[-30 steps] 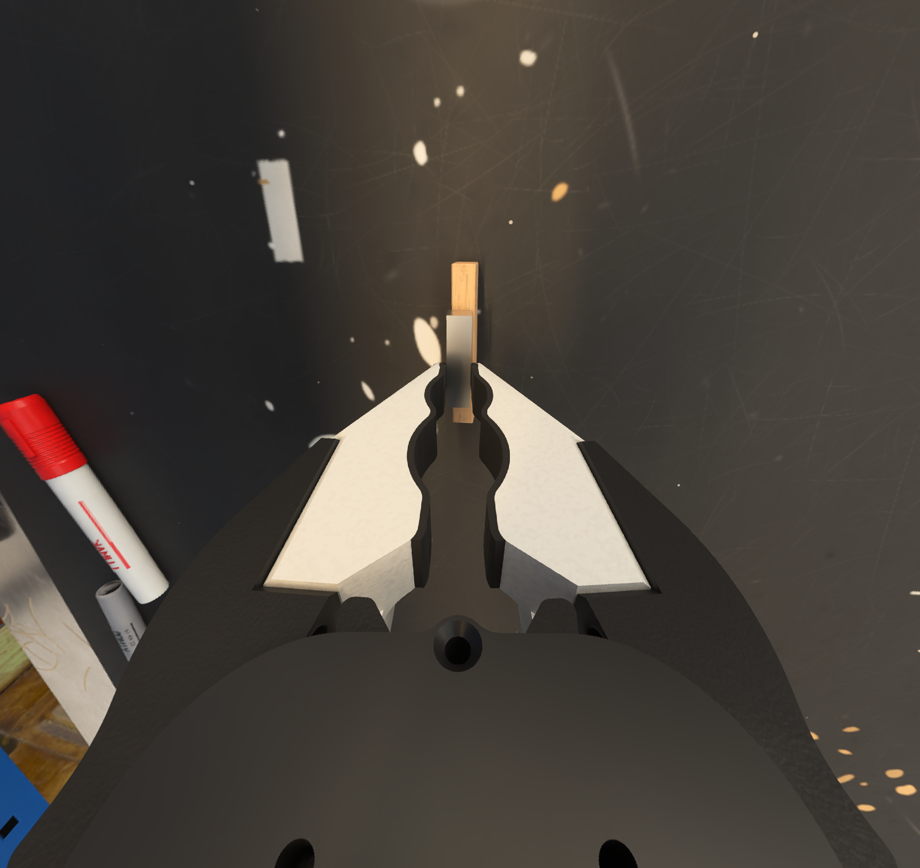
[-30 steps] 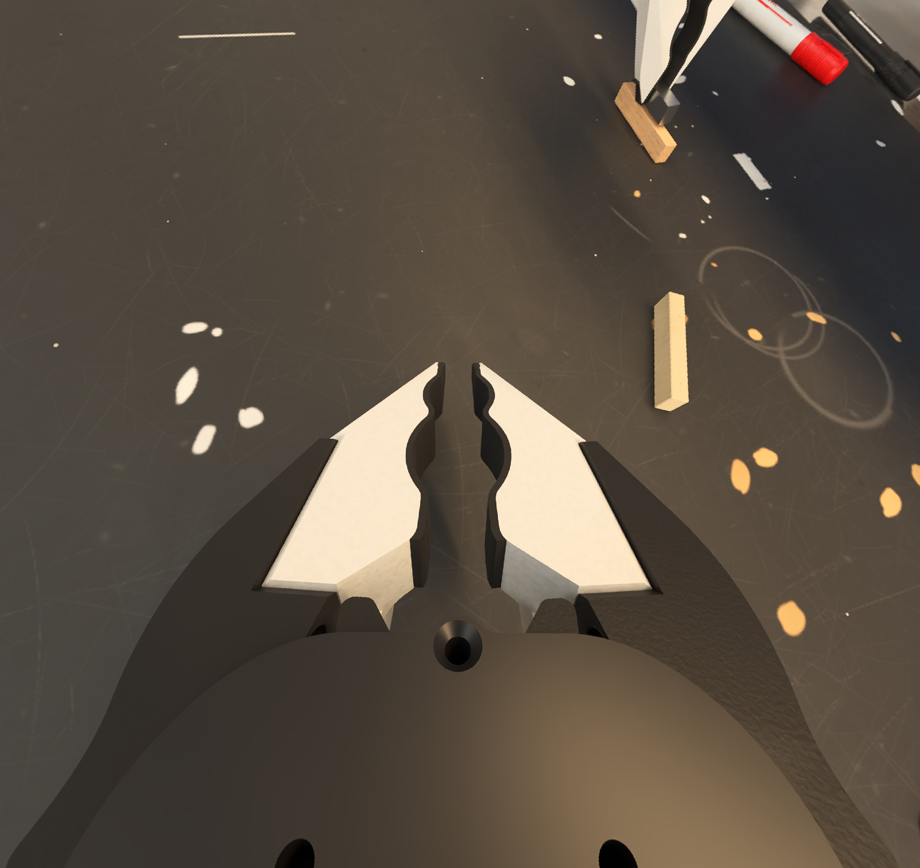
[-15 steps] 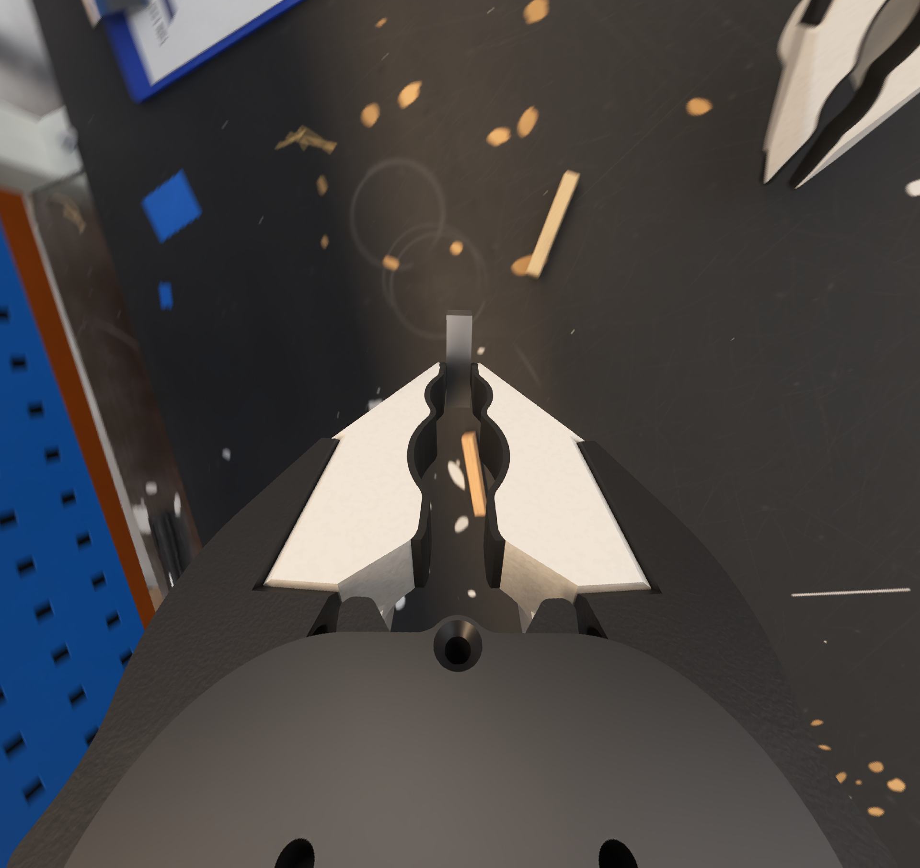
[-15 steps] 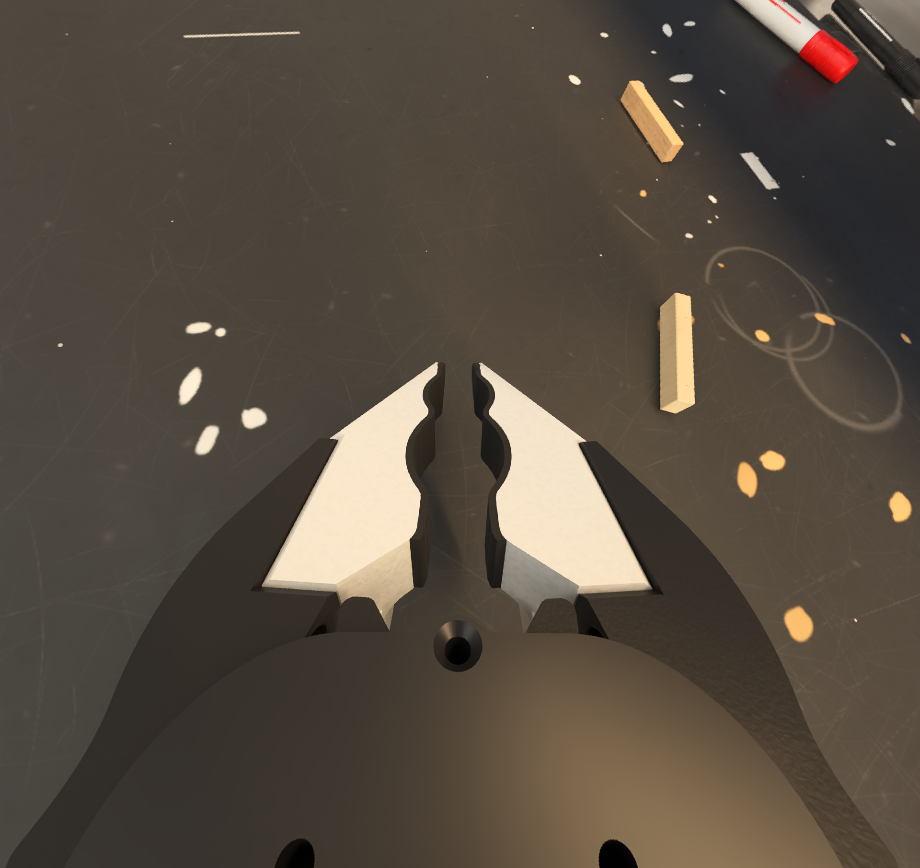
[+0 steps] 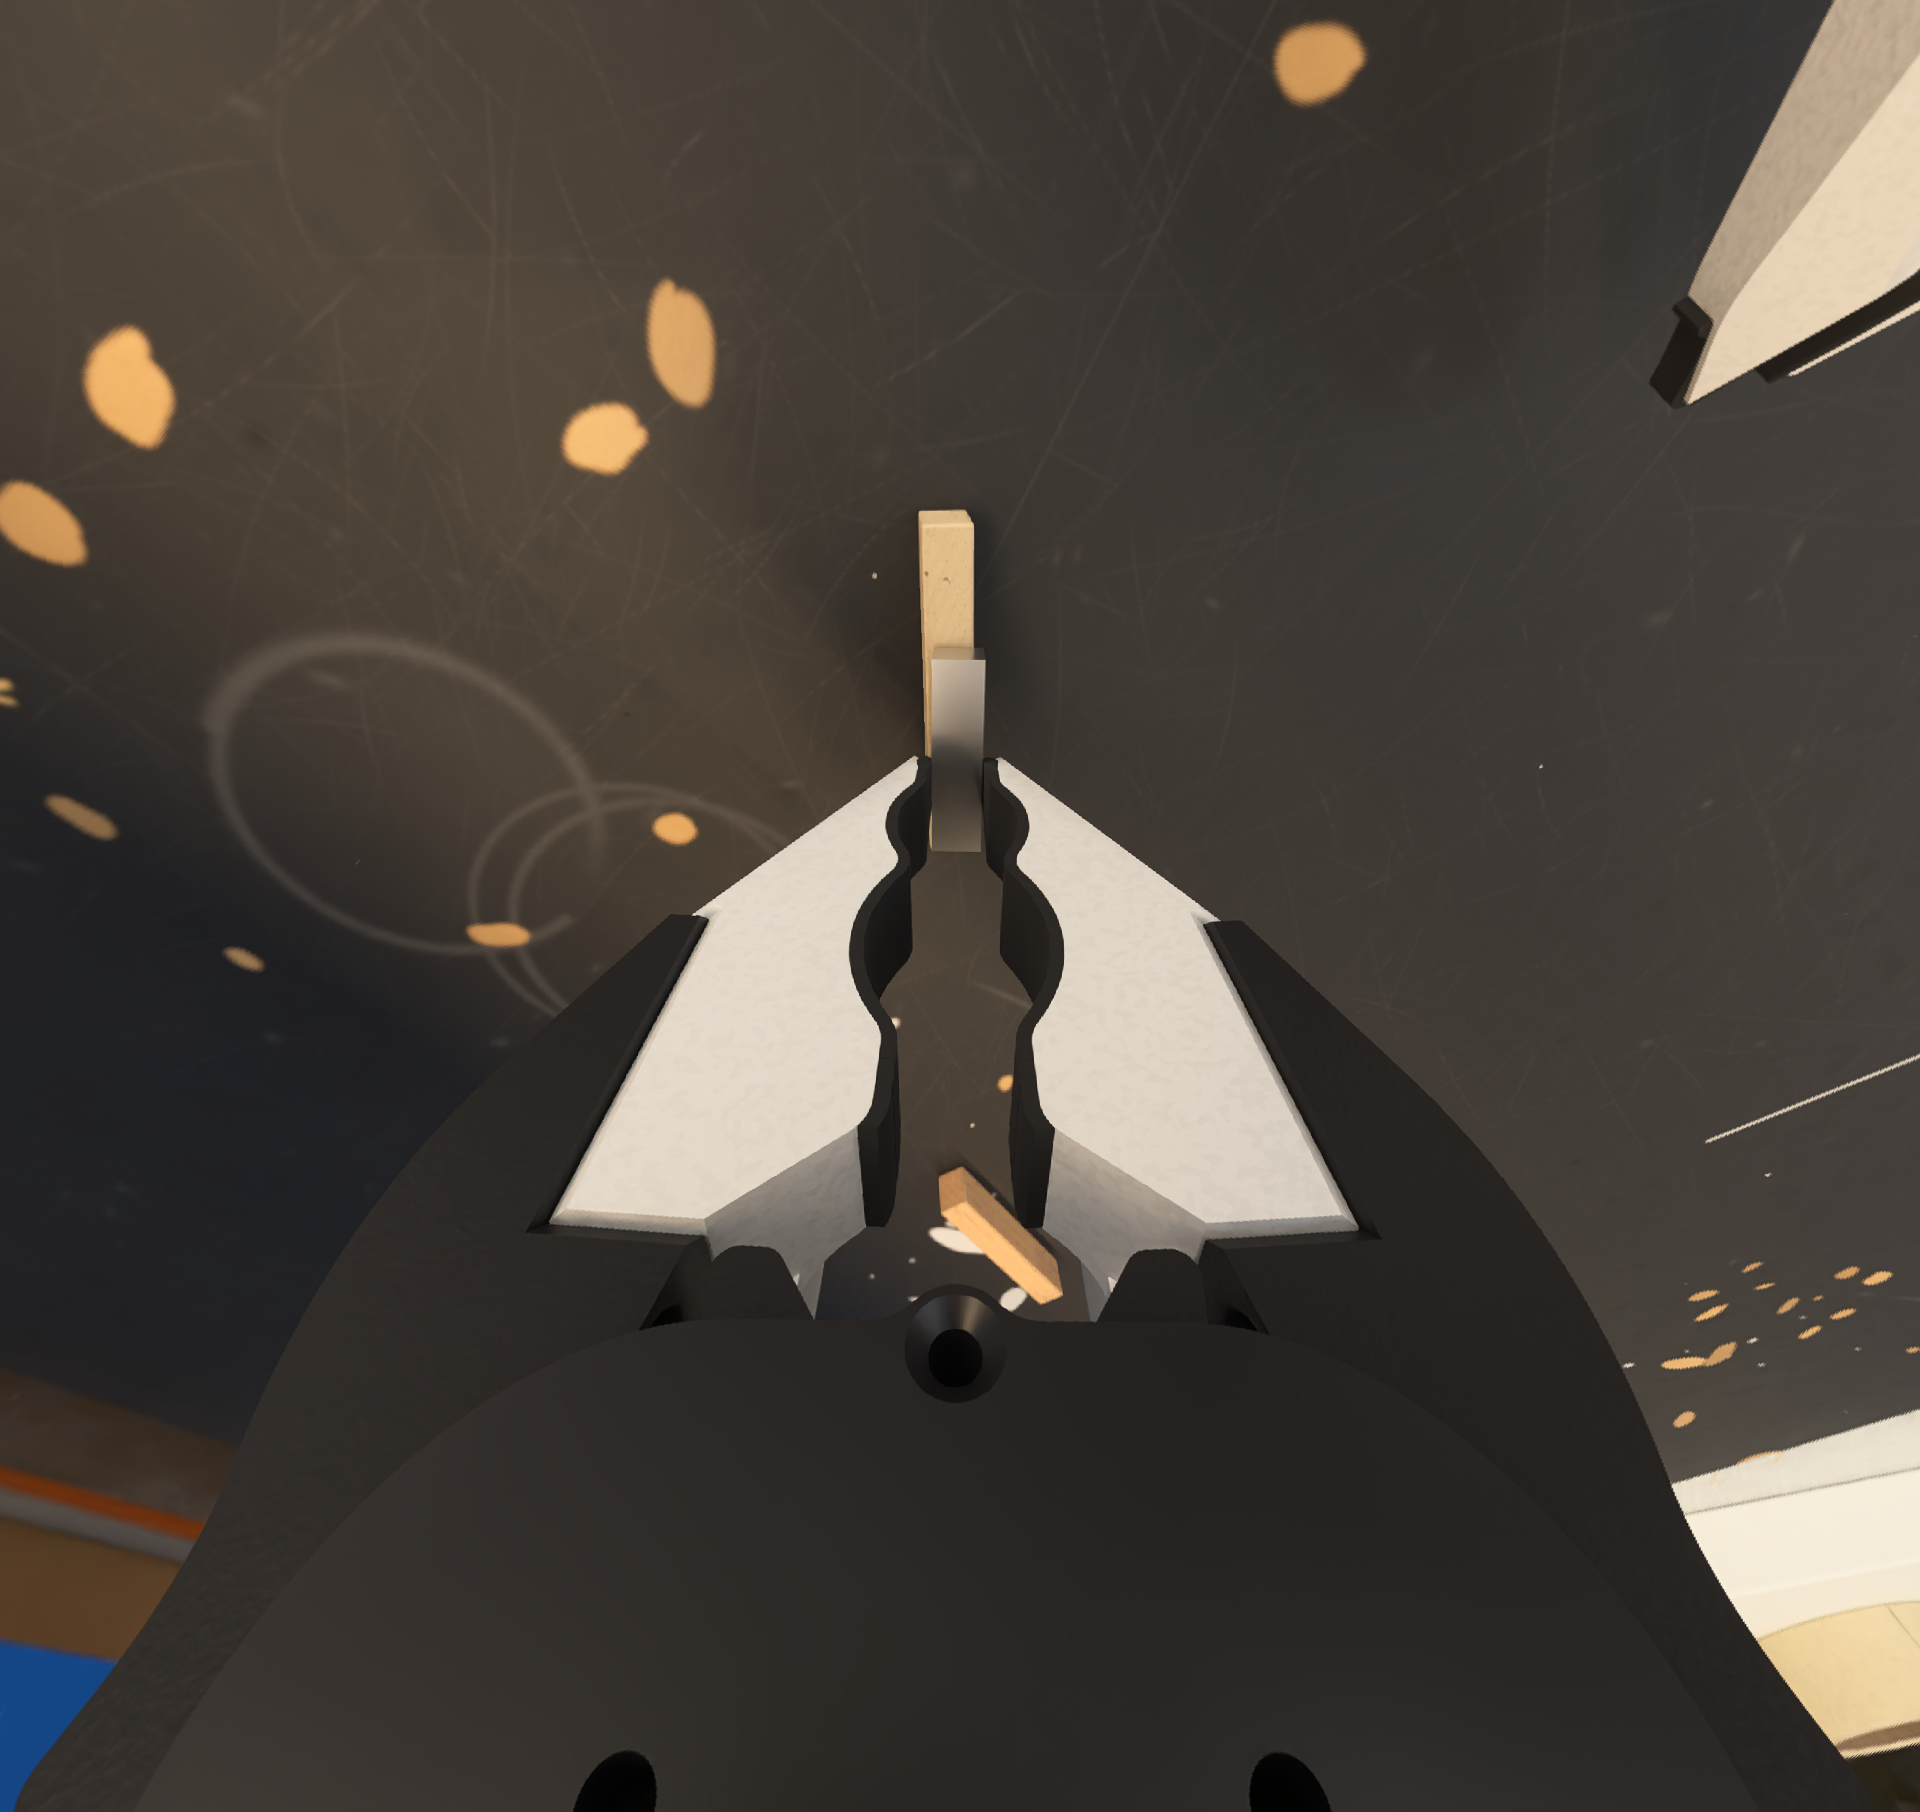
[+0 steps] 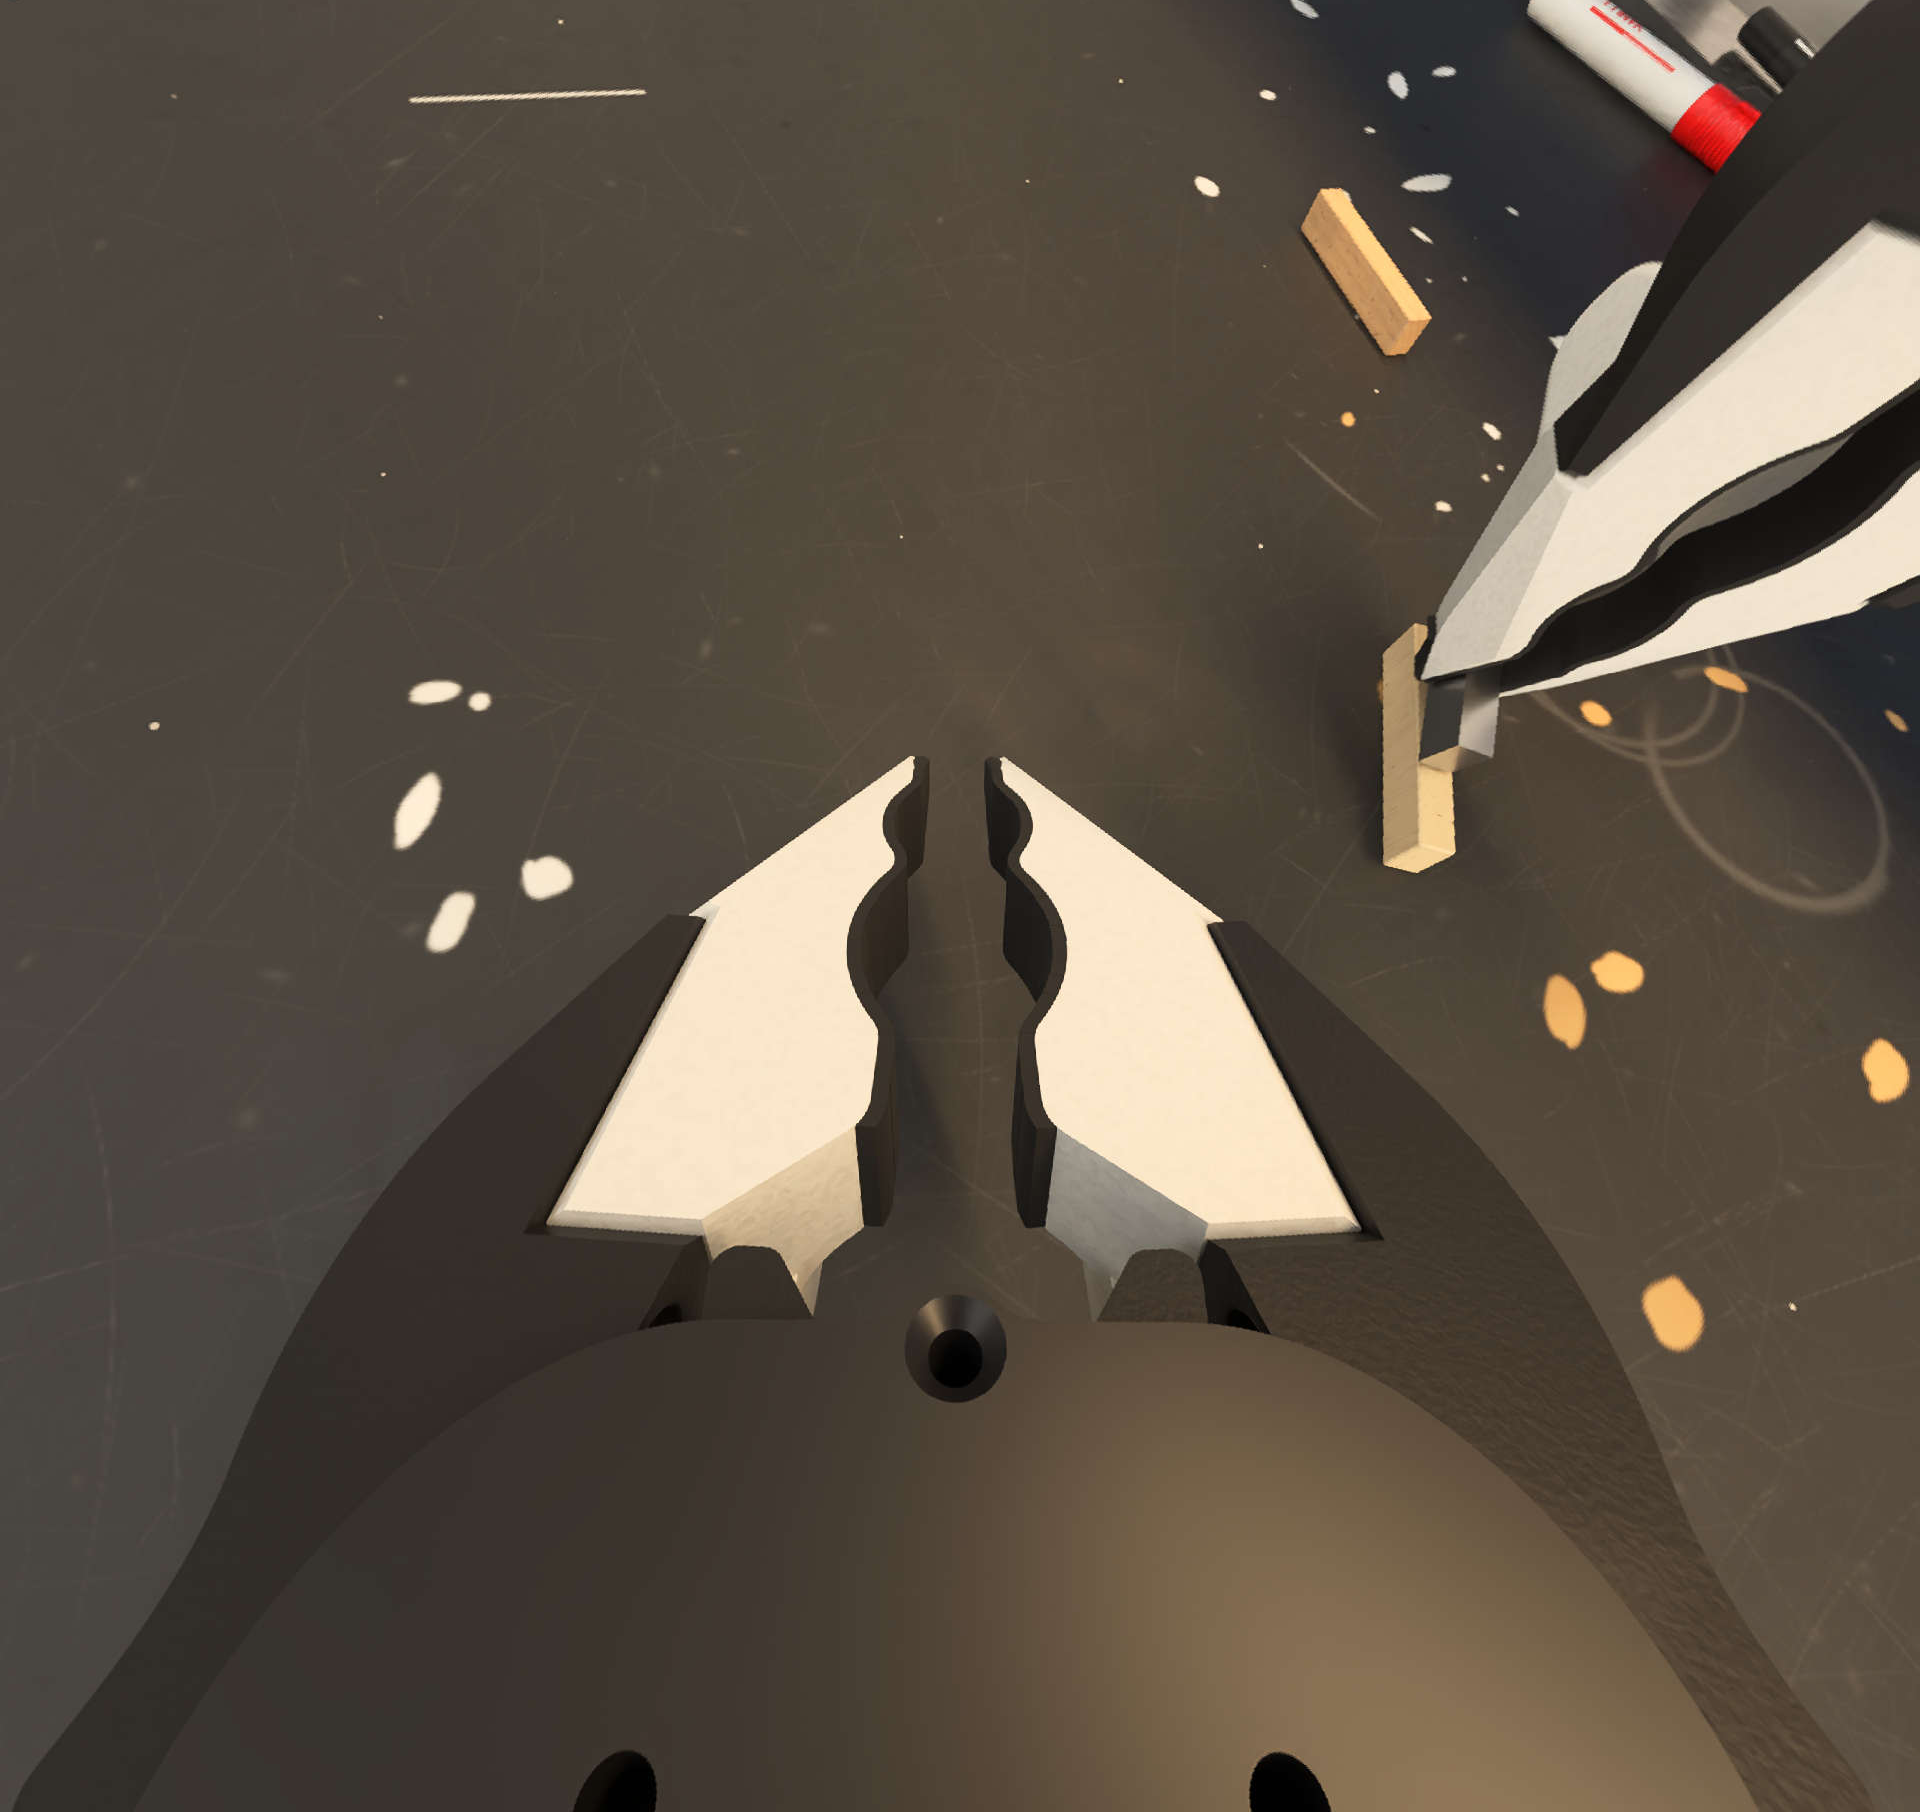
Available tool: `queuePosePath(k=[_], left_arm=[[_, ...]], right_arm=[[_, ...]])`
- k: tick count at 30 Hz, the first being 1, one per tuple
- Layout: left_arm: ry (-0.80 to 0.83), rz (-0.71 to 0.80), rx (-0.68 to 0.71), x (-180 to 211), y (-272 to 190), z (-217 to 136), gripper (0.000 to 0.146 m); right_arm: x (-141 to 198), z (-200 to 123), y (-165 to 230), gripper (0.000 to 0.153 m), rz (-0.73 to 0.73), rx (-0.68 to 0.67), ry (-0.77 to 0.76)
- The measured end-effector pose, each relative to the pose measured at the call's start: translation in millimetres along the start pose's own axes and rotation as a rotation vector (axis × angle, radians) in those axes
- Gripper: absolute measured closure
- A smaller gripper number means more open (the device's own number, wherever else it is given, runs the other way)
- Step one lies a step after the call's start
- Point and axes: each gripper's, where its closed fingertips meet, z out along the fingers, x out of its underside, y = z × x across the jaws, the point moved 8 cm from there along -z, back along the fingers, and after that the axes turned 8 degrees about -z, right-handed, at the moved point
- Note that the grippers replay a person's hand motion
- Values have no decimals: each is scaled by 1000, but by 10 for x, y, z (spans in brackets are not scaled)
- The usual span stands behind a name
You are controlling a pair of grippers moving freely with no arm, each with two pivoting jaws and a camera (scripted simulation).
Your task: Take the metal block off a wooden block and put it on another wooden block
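A: Where's the left gripper?
B: Tilted down, clamping the metal block over the pale wooden block.
A: The right gripper?
B: Narrowly parted, holding nothing. The red-capped marker has unreadable print.

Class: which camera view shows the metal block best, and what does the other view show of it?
The right wrist view: the metal block appears side-on, held at the left gripper tips above the pale wooden block. The left wrist view shows only its narrow grey face between the jaws.
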Motion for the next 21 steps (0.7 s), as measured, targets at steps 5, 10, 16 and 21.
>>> queuePosePath(k=[5, 10, 16, 21], left_arm=[[-48, -34, 45, -36, 73, 13, 129], [-209, -118, -36, 84, 163, -297, 115], [-399, -299, -247, 878, 23, -1077, 118], [-382, -492, -260, 1608, -94, -996, 120]], right_arm=[[9, -7, -14, 142, 10, 2, -1], [-1, -22, -16, 142, 5, 9, -5], [-19, -24, -4, 142, 0, 4, -12], [-21, -19, -2, 142, -4, 8, -7]])
